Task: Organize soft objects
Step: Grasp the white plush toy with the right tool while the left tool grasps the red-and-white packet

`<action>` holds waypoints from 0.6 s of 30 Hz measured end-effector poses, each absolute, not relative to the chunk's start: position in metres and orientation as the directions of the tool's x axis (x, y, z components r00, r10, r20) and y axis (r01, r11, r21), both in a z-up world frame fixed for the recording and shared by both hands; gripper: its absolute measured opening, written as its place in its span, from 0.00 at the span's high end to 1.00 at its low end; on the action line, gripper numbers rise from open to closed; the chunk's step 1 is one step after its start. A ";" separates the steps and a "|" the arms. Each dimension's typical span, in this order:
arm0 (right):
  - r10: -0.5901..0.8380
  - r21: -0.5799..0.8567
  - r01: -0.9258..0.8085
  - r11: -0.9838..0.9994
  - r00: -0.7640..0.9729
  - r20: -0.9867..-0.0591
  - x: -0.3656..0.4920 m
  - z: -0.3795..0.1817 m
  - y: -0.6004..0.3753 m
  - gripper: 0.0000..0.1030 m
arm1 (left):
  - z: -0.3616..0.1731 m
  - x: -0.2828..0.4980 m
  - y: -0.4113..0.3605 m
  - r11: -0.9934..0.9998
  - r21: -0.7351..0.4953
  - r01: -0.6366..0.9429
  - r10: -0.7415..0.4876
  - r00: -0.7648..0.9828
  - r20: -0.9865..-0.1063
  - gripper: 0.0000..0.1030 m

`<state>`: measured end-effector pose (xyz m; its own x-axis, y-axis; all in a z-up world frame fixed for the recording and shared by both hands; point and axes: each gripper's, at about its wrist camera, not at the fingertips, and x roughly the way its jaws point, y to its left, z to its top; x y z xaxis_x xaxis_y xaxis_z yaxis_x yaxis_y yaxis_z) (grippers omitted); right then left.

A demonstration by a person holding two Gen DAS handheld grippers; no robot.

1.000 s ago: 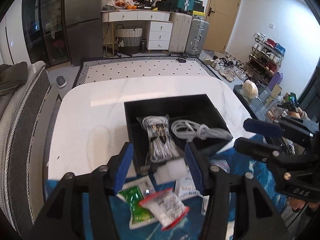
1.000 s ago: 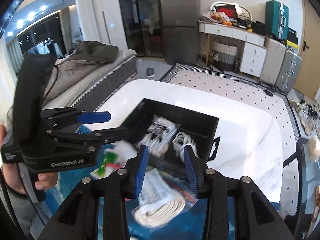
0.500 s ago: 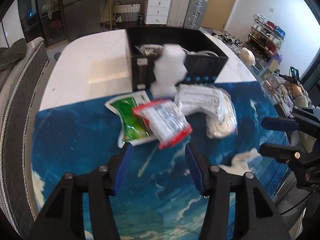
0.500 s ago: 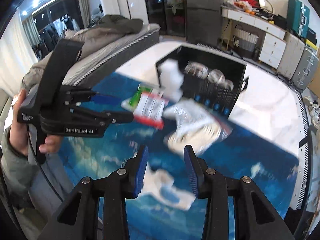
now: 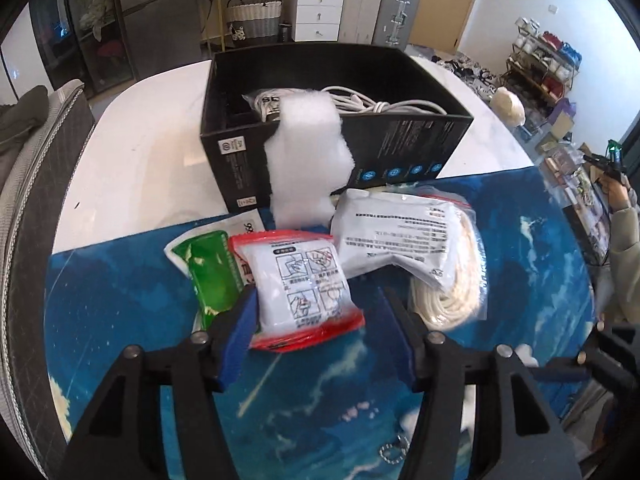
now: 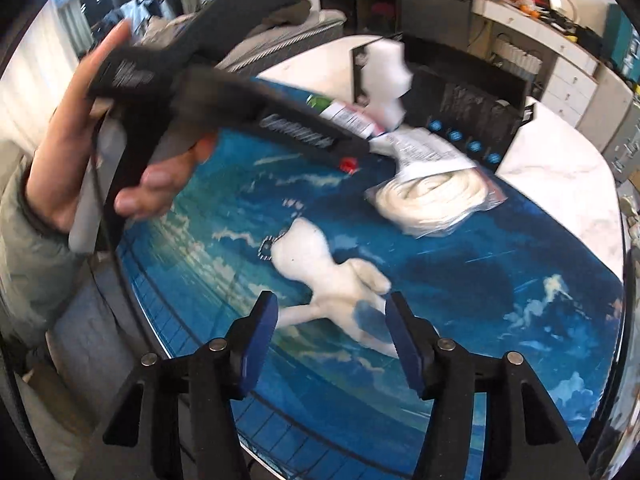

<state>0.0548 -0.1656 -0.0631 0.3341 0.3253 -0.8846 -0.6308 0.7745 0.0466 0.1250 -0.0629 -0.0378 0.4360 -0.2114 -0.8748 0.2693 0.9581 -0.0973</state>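
we see: mat (image 5: pixel 520 264) blue w/ white cloud streaks | box (image 5: pixel 400 148) black, blue dots | pouch (image 5: pixel 308 288) white, red-edged | packet (image 5: pixel 212 272) green | pads (image 6: pixel 262 332) blue

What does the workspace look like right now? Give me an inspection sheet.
Surface: white table, partly under a blue mat.
Job's things: red-edged pouch, green pouch, bagged rope, white plush on the mat; white foam draped over the black box front wall.
Clutter: nothing seen.
Grippers: left claw open around the red-edged pouch; right claw just opened, over the plush.
Cables: white cables inside the box.
Surroundings: drawers, suitcases, shoe rack.
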 end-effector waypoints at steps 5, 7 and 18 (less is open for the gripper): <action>0.288 -0.006 -0.621 0.784 0.372 -0.882 0.056 -0.071 -0.161 0.72 | -0.041 0.115 -0.060 0.952 -0.097 0.290 -0.219 0.427 -0.877 0.59; 0.304 0.024 -0.602 0.798 0.368 -0.878 0.061 -0.068 -0.166 0.75 | -0.040 0.103 -0.053 0.948 -0.104 0.302 -0.230 0.420 -0.878 0.59; 0.323 0.071 -0.574 0.816 0.351 -0.879 0.066 -0.063 -0.164 0.62 | -0.040 0.041 -0.032 0.919 -0.124 0.374 -0.271 0.371 -0.888 0.50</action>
<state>0.0659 -0.1636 -0.0631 0.3506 0.3228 -0.8792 -0.5742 0.8157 0.0705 0.0409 -0.0319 -0.0401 0.3709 -0.2708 -0.8883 0.3740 0.9191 -0.1240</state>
